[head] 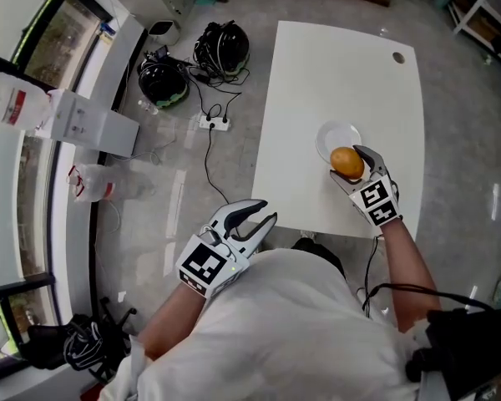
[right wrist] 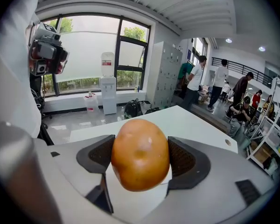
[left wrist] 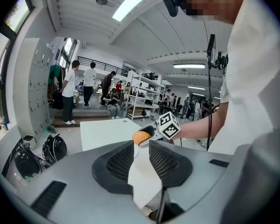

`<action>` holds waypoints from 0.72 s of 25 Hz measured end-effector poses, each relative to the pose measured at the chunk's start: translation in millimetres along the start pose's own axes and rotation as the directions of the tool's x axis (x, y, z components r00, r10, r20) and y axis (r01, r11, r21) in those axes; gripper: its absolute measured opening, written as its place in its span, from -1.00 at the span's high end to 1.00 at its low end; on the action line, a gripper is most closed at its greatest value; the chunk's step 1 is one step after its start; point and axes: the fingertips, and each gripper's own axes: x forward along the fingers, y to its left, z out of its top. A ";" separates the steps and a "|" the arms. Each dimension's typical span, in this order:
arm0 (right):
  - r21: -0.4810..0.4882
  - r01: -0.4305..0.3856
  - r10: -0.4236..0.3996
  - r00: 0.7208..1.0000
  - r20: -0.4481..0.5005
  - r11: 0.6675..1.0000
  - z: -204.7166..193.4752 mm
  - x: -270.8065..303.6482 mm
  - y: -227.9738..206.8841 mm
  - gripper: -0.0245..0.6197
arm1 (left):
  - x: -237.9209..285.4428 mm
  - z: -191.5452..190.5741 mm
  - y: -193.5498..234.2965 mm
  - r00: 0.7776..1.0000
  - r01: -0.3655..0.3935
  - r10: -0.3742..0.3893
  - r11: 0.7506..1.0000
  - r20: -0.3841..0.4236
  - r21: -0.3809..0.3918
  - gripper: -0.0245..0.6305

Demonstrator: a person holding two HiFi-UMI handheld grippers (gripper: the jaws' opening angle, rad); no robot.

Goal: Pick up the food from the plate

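A round orange-brown piece of food (head: 346, 161) sits between the jaws of my right gripper (head: 349, 164), which is shut on it at the near rim of the small white plate (head: 330, 137). The right gripper view shows the food (right wrist: 140, 154) filling the gap, both pads pressed to its sides, with the white tabletop behind it. My left gripper (head: 252, 220) hangs off the table's near left corner, close to my body, open and holding nothing. In the left gripper view the fingers (left wrist: 119, 164) stand a little apart, and the food (left wrist: 141, 137) shows beyond them.
The white table (head: 342, 73) has a cable hole (head: 398, 57) at its far right corner. On the floor to the left lie two black helmets (head: 163, 80), a power strip (head: 214, 123) with cables, and a plastic jug (head: 92, 182). People stand far off in the room (left wrist: 81, 90).
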 end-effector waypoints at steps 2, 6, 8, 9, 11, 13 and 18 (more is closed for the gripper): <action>0.006 0.012 -0.012 1.000 0.008 1.000 8.4 -13.6 17.3 -0.20 | -10.1 -5.9 -3.2 1.000 0.019 -0.019 1.000 0.004 0.014 0.61; 0.018 0.040 -0.041 0.999 0.028 0.999 25.1 -37.5 44.0 -0.20 | -25.2 -16.6 -5.1 0.998 0.057 -0.057 0.998 0.011 0.027 0.61; 0.030 0.052 -0.053 0.998 0.038 0.998 32.8 -47.2 59.4 -0.20 | -34.3 -23.7 -5.5 0.997 0.076 -0.076 0.997 0.012 0.032 0.61; 0.034 0.059 -0.060 0.997 0.045 0.998 37.2 -52.4 68.3 -0.20 | -40.9 -27.0 -6.1 0.996 0.085 -0.086 0.996 0.013 0.037 0.61; 0.040 0.077 -0.079 0.995 0.055 0.996 47.3 -63.4 88.7 -0.20 | -56.9 -33.0 -7.7 0.994 0.105 -0.106 0.993 0.014 0.048 0.61; 0.040 0.098 -0.100 0.993 0.058 0.994 55.9 -74.3 110.0 -0.20 | -73.3 -39.3 -9.3 0.992 0.122 -0.124 0.991 0.017 0.059 0.61; 0.059 0.149 -0.153 0.986 0.063 0.987 68.6 -101.7 153.7 -0.20 | -103.5 -49.5 -17.5 0.986 0.163 -0.165 0.983 0.023 0.086 0.61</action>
